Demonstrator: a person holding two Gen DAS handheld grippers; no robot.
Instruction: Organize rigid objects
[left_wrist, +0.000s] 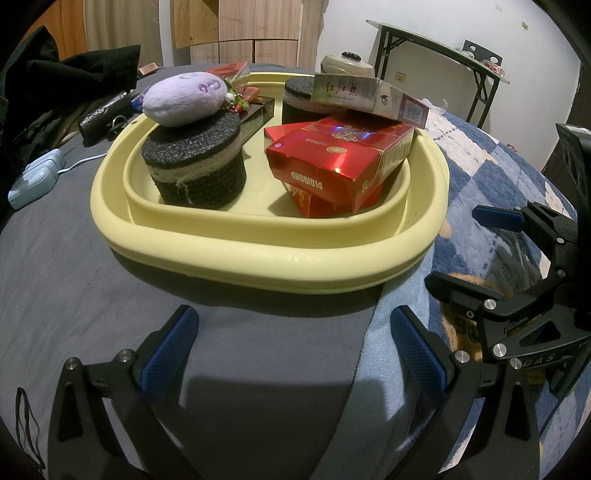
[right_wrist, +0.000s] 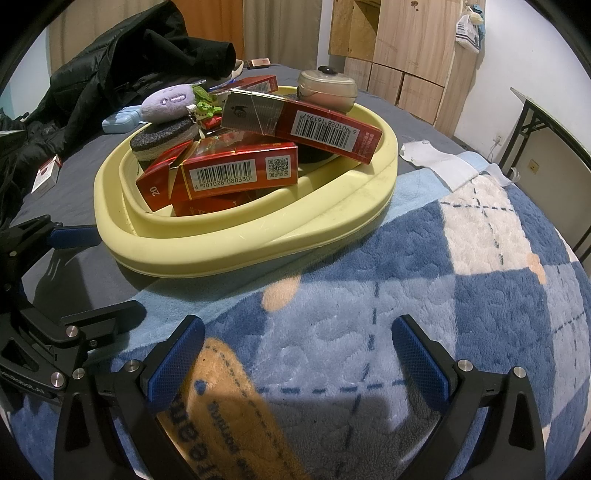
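**Both claws wide, nothing held**

Left gripper (left_wrist: 293, 345) & right gripper (right_wrist: 297, 352) gape empty, short of yellow tray (left_wrist: 258, 254) on bed. Red packs (left_wrist: 340, 158) stacked inside: prob. light, stiff, glossy/slippery, crushable. Grip across narrow sides, gently.

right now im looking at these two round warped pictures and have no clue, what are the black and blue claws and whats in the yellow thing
The claws are hand-held grippers, one per hand, each with a fisheye camera looking along its two fingers; that causes the warping. One picture is from the left gripper, the other from the right gripper. Each also sees the other at its edge. Both are open and hold nothing.

On the bed sits a yellow tray, partly on a blue checked blanket. Inside it are red cigarette packs, piled crookedly, two black round sponges, and a purple plush toy on one sponge.
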